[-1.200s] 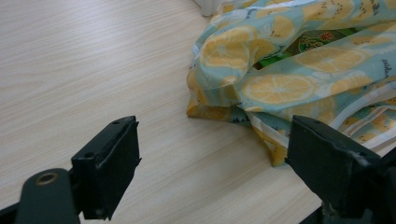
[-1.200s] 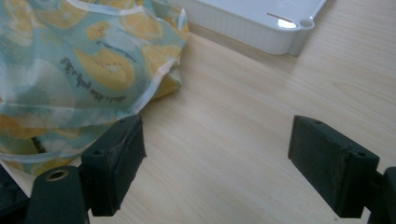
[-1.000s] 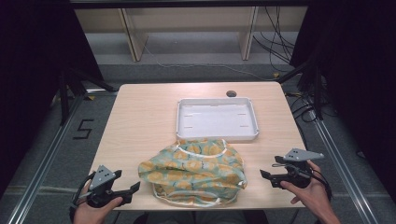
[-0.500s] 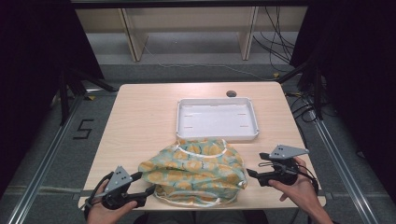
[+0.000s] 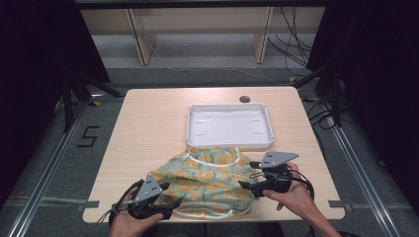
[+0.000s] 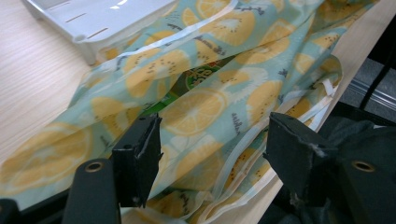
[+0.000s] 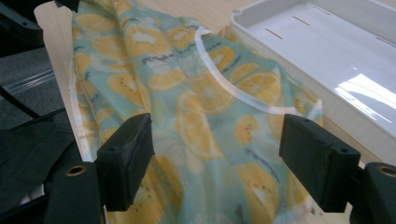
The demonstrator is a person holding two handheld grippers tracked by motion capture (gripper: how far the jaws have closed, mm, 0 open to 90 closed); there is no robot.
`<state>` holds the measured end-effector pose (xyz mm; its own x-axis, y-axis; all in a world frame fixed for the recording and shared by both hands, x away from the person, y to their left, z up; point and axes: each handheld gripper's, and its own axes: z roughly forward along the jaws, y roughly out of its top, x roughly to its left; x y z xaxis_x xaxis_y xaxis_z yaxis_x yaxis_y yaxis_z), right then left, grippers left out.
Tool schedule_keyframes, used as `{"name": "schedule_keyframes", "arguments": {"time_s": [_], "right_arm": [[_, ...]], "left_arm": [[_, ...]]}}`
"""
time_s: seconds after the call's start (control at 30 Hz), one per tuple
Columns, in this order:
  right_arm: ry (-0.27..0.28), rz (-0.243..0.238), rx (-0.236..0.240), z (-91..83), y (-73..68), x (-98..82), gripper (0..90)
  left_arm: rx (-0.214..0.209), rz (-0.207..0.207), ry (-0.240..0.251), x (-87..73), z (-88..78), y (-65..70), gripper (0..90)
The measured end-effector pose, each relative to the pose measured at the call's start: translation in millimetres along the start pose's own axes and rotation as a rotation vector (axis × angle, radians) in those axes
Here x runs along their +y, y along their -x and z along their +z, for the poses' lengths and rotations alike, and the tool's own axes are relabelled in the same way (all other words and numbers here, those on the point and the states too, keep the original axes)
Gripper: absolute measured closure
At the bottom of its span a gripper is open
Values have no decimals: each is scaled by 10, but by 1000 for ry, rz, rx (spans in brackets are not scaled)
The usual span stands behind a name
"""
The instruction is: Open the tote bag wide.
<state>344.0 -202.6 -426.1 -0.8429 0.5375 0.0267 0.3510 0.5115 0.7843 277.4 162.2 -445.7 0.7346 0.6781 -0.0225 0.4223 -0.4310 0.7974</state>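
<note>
The fruit-print garment (image 5: 207, 180) lies crumpled between both claws: at three o'clock from the left claw (image 5: 170, 203), nine o'clock from the right claw (image 5: 245, 184). Both claws, just narrowing, gape and grip nothing, cloth between their jaws.

cloth (image 5: 212, 175): thin, soft, lemon print, matt
tray (image 5: 230, 143): white plastic, glossy
desk (image 5: 148, 128): pale wood grain, smooth
tongs' pads (image 7: 126, 158): black, matt
</note>
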Motion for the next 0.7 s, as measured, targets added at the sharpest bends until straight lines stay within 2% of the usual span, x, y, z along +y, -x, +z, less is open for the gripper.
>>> {"name": "schedule_keyframes", "arguments": {"time_s": [0.03, 0.07, 0.1, 0.13, 0.2, 0.23, 0.27, 0.4, 0.43, 0.47, 0.5, 0.53, 0.63, 0.67, 0.7], "right_arm": [[-5, -13, 6, 33, -15, 19, 287], [-17, -14, 15, 45, -25, 31, 294], [-14, -15, 11, 75, -42, 43, 303], [-20, -23, 17, 88, -46, 55, 310], [-32, -26, 30, 134, -68, 84, 326], [-30, -35, 28, 162, -76, 96, 341], [-35, -44, 30, 192, -83, 114, 352], [-64, -81, 56, 279, -90, 162, 409], [-86, -75, 49, 292, -104, 165, 448], [-83, -94, 56, 326, -108, 161, 468], [-99, -82, 51, 328, -118, 159, 479], [-112, -86, 40, 347, -118, 154, 505], [-132, -106, 37, 381, -107, 129, 653], [-144, -105, 37, 382, -105, 124, 704], [-160, -110, 30, 382, -103, 120, 755]], "left_arm": [[-12, -6, 20, 13, 66, 31, 350], [-12, 24, 2, 27, 80, 33, 350], [-12, 24, 2, 31, 99, 45, 352], [-19, 41, -3, 39, 121, 44, 353], [-20, 41, -12, 52, 151, 68, 357], [-29, 61, -22, 63, 163, 68, 358], [-22, 49, -22, 60, 178, 80, 359], [-26, 51, -12, 67, 191, 85, 358], [-26, 53, -15, 68, 186, 80, 355], [-24, 41, -14, 65, 184, 83, 355], [-17, 37, -17, 67, 174, 79, 353], [-23, 54, -13, 72, 167, 67, 350], [-25, 21, -1, 72, 154, 84, 341], [-18, 34, -2, 76, 137, 79, 339], [-26, 23, 9, 74, 132, 82, 335]]}}
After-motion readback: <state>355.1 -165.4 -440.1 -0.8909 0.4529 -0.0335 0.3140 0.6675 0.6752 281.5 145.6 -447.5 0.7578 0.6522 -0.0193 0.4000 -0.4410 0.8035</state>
